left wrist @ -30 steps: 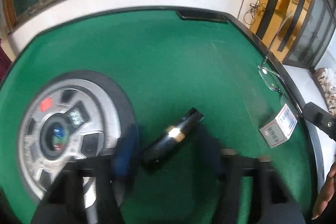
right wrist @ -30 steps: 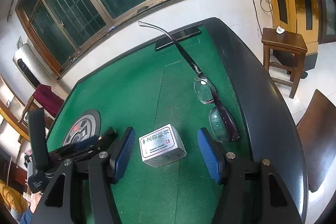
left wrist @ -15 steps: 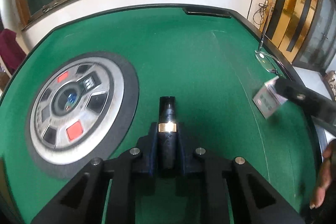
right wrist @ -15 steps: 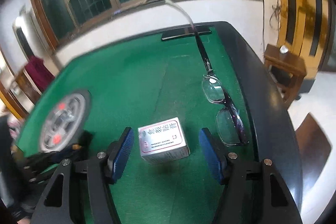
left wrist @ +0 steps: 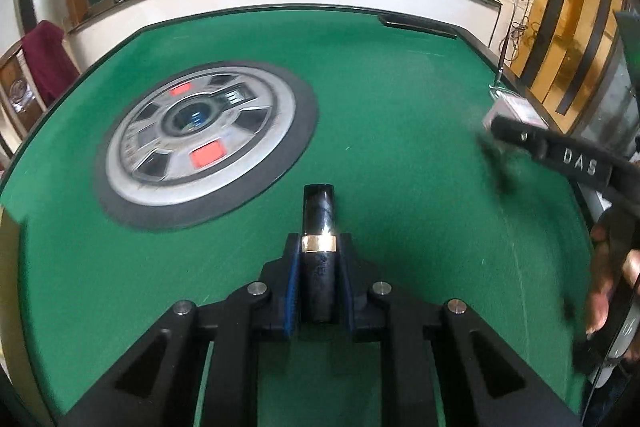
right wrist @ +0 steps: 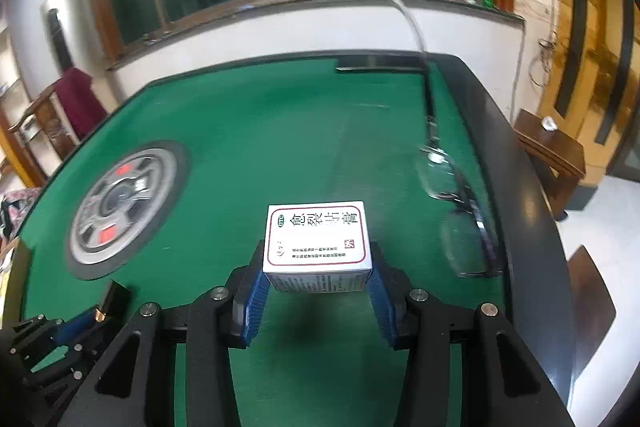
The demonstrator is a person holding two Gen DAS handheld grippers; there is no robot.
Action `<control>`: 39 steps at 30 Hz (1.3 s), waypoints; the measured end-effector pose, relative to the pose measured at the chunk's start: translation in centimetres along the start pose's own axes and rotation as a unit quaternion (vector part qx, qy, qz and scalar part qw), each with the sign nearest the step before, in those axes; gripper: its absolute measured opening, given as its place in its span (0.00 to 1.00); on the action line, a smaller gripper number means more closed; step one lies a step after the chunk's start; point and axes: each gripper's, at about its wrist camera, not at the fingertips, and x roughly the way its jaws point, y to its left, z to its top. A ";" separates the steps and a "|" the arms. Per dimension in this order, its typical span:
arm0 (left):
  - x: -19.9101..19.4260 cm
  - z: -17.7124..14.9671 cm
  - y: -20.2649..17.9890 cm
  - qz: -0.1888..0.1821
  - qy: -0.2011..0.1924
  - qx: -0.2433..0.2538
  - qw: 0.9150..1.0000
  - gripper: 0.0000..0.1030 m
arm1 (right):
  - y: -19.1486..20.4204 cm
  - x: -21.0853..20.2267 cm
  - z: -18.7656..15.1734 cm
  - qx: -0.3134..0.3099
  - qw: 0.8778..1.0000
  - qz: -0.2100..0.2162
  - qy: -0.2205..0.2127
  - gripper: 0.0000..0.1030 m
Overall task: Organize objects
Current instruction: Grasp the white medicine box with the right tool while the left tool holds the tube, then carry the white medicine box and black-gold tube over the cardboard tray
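My left gripper is shut on a black tube with a gold band, held above the green felt table. The tube also shows in the right wrist view at lower left. My right gripper is shut on a small white box with red-framed print, lifted off the felt. The box shows blurred in the left wrist view at the right. A pair of glasses lies by the table's right edge, one arm sticking up.
A round silver control panel with red buttons and a black ring is set in the felt; it also shows in the right wrist view. A black slot sits at the far edge. A wooden stool stands off to the right.
My left gripper closed on the black tube and lifted it. My right gripper closed on the white box and raised it off the felt.
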 end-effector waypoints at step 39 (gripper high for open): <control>-16.8 -8.7 8.6 0.100 -0.152 -0.058 0.982 0.17 | 18.7 -8.2 -7.1 -0.148 0.971 0.188 -0.021 0.48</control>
